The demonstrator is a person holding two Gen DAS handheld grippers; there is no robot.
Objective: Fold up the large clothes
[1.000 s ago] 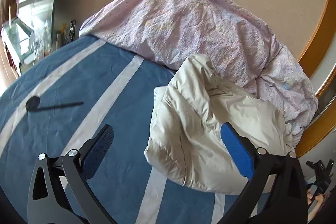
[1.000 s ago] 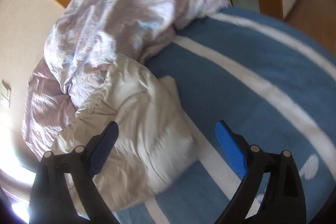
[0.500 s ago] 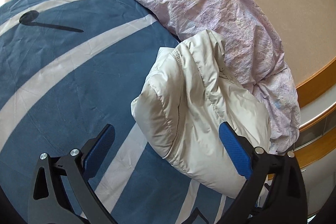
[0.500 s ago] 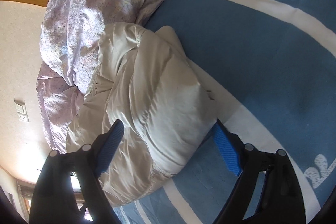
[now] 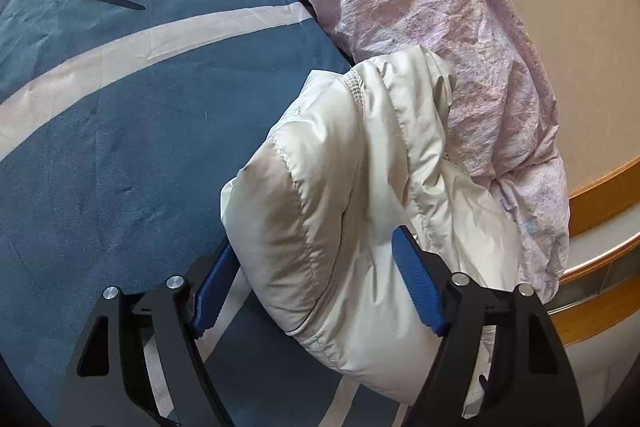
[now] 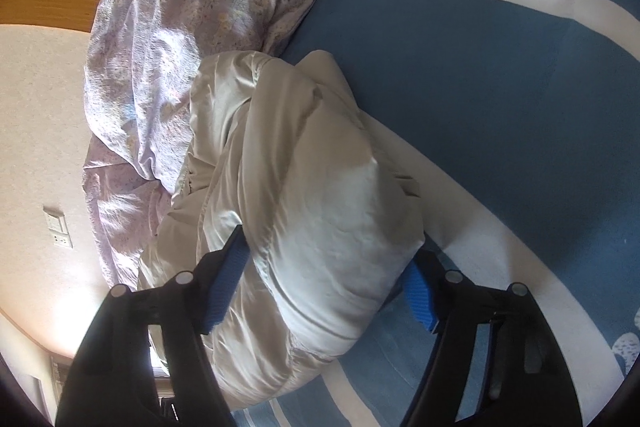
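Puffy cream quilted jacket [image 5: 360,211] lay bundled on the blue white-striped bed [image 5: 120,147], between both closing grippers, left gripper [image 5: 316,287] and right gripper [image 6: 324,291]; pads apparently just touching it. Folding looked barely begun; spreading remained.

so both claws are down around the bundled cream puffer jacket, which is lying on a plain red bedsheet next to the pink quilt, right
Not quite: the bedsheet is blue with white stripes, not plain red, as both wrist views show. The rest holds: the left claw and right claw straddle the cream puffer jacket, jaws closing, beside the pink quilt.
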